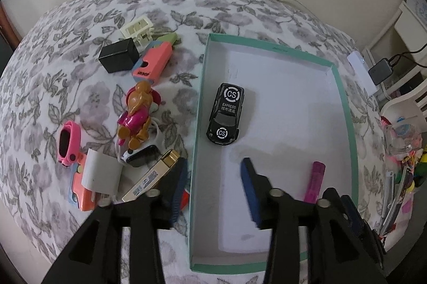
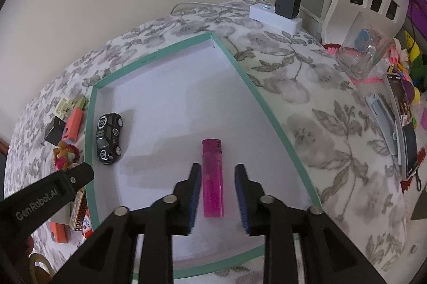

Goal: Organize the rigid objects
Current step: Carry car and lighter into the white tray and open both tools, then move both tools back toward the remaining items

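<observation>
In the lower middle of the right wrist view, the right claw (image 2: 217,199) stands parted around the pink lighter (image 2: 212,178), apparently releasing it flat inside the teal-rimmed box (image 2: 269,107) beside the black toy car (image 2: 109,138).

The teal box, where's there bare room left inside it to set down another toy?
Inside the teal box, the far end beyond the black toy car and the pink lighter is bare up to the far wall, as is the strip between them. The lighter lies between the right gripper fingers, untouched. Outside the box, the left side is crowded with toys.
</observation>
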`<state>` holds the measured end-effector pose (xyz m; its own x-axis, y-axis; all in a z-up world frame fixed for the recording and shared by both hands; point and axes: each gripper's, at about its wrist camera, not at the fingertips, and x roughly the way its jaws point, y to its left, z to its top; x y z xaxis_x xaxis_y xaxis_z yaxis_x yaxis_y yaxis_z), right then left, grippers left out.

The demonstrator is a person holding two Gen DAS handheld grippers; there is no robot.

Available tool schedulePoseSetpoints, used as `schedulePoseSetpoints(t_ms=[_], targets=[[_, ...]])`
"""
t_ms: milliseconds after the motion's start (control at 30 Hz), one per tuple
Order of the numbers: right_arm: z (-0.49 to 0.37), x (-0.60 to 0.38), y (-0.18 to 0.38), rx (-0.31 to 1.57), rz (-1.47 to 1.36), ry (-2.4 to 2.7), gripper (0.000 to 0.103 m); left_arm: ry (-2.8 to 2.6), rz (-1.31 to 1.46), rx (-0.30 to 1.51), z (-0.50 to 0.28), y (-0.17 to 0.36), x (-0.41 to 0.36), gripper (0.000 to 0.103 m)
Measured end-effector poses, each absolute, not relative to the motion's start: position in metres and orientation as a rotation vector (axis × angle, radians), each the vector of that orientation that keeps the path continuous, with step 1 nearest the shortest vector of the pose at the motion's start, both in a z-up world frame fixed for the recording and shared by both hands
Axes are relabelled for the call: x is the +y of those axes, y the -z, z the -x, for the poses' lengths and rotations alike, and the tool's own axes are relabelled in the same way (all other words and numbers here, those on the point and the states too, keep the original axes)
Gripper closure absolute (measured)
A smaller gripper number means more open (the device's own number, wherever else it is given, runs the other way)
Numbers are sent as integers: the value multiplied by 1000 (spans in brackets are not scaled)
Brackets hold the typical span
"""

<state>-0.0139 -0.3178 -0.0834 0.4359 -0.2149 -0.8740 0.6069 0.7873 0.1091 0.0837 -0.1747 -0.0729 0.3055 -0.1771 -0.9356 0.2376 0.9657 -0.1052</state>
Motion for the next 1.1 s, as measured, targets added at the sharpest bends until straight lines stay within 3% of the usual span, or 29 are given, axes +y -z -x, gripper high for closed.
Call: schedulePoseSetpoints(t_ms=[233,367,467,933,1100], targets=[[14,-314,83,1005,-416,536,42,233,-57,1218,-85,65,-165,28],[13,-309,83,1004,-386,534,37,170,-59,1219,-88,65,-154,24],[11,-306,83,1008,-367,528,30,109,-64,1227,-91,68,-144,15],[10,-302,85,1000,-346,520,5,-26,-39,1222,-100,67,-113,11],[11,-301,85,996,-341,515,2,-56,5,1225,-104,65,-97,4]])
